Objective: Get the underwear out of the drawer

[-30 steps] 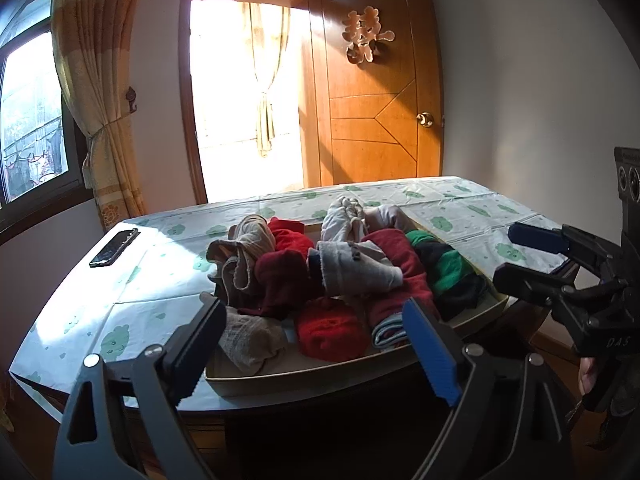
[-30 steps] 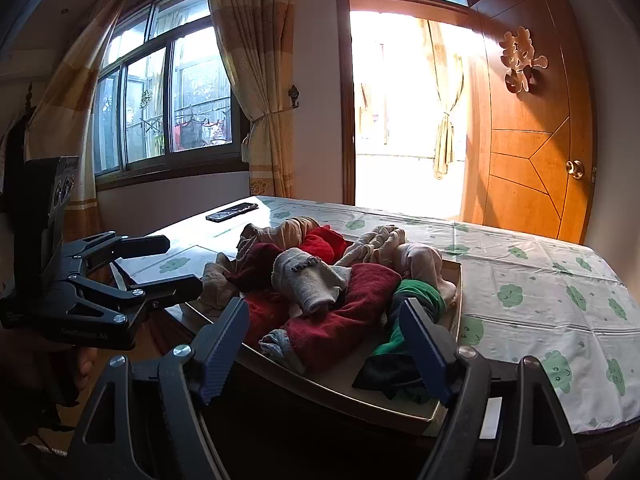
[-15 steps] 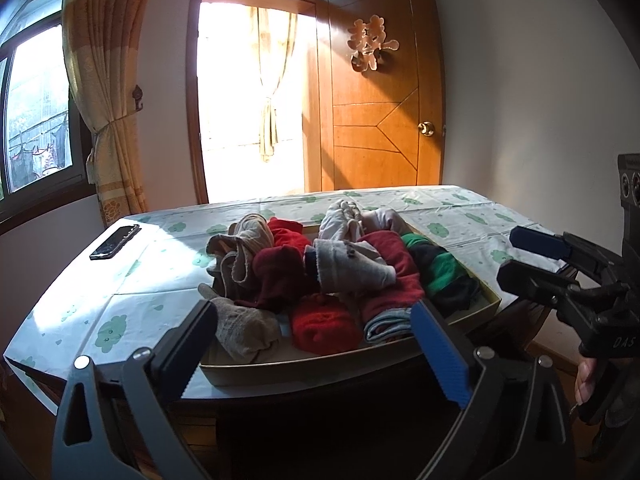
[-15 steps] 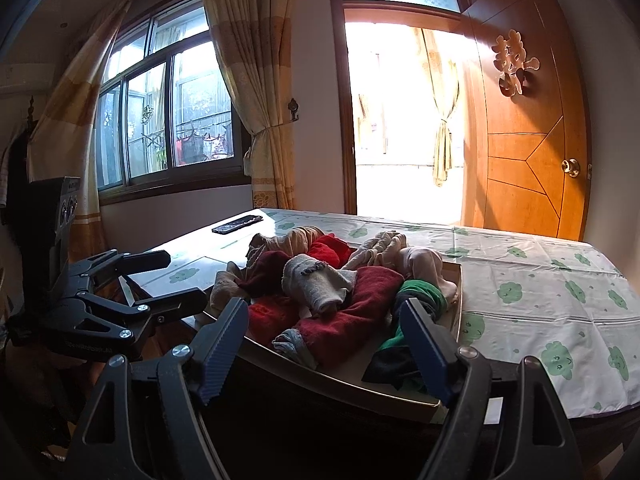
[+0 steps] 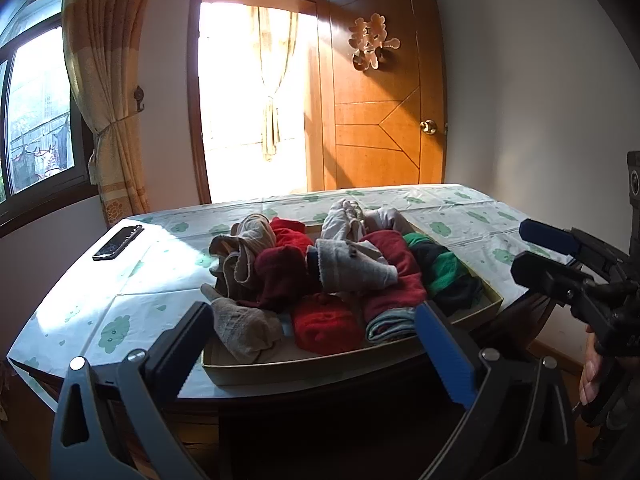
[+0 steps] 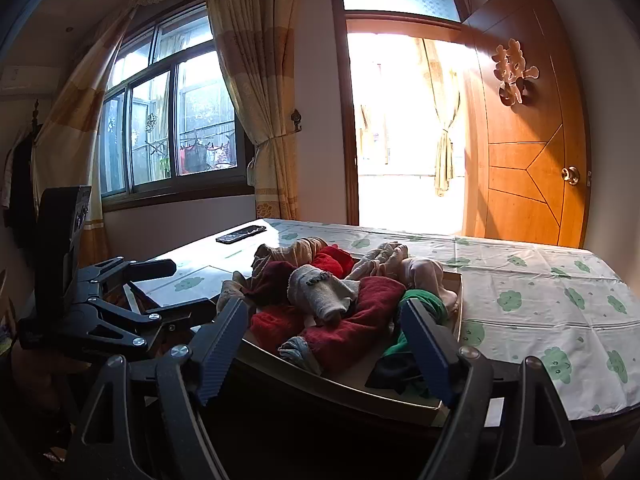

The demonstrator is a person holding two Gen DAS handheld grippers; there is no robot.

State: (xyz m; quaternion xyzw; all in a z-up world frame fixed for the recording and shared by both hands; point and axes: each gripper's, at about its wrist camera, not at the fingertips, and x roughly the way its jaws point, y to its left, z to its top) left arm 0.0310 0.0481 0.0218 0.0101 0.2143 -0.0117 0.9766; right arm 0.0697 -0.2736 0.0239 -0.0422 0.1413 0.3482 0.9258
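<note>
A shallow cream drawer tray [image 5: 304, 370] sits on the table's near edge, piled with rolled underwear and socks: red [image 5: 324, 324], dark red [image 5: 280, 276], grey [image 5: 348, 270], beige [image 5: 244, 328] and green-black [image 5: 444, 276] pieces. It also shows in the right wrist view [image 6: 352, 390]. My left gripper [image 5: 310, 354] is open and empty, just in front of the tray. My right gripper [image 6: 324, 346] is open and empty, near the tray's right front corner. Each gripper shows in the other's view, the right one [image 5: 560, 256] and the left one [image 6: 152, 292].
The table has a white cloth with green prints [image 6: 540, 300]. A black phone [image 5: 118, 242] lies at its far left. Behind are a curtained window [image 6: 172, 136], a bright doorway and an open wooden door [image 5: 380, 120]. The table's dark front edge lies below the tray.
Both grippers have drawn back and risen a little from the tray, so the table looks lower and farther. Both stay open and empty. The clothes have not moved.
</note>
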